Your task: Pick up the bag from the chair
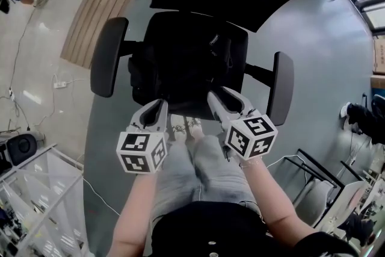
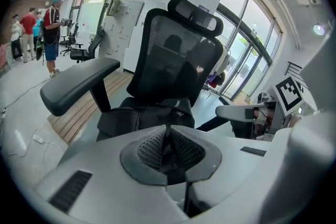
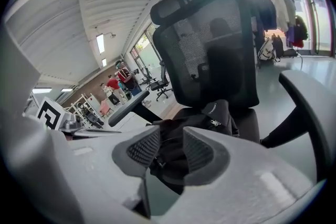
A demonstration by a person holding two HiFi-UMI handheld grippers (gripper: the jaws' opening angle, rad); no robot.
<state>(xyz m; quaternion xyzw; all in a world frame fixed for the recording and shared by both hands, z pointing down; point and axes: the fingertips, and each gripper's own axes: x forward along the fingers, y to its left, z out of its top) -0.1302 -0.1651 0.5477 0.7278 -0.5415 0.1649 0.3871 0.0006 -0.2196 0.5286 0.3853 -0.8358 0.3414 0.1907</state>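
Above the grey floor, a black mesh office chair held a black fabric bag. Your left gripper was closed and your right gripper parted, both empty.

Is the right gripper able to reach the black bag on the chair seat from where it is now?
Probably yes. The right gripper points at the bag with its jaws apart, nothing stands between them, and the armrests sit off to the sides.

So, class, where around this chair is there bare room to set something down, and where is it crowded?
Bare floor lies outside the right armrest and outside the left armrest. The seat is crowded: the bag fills it, and the left gripper and right gripper sit at its front edge.
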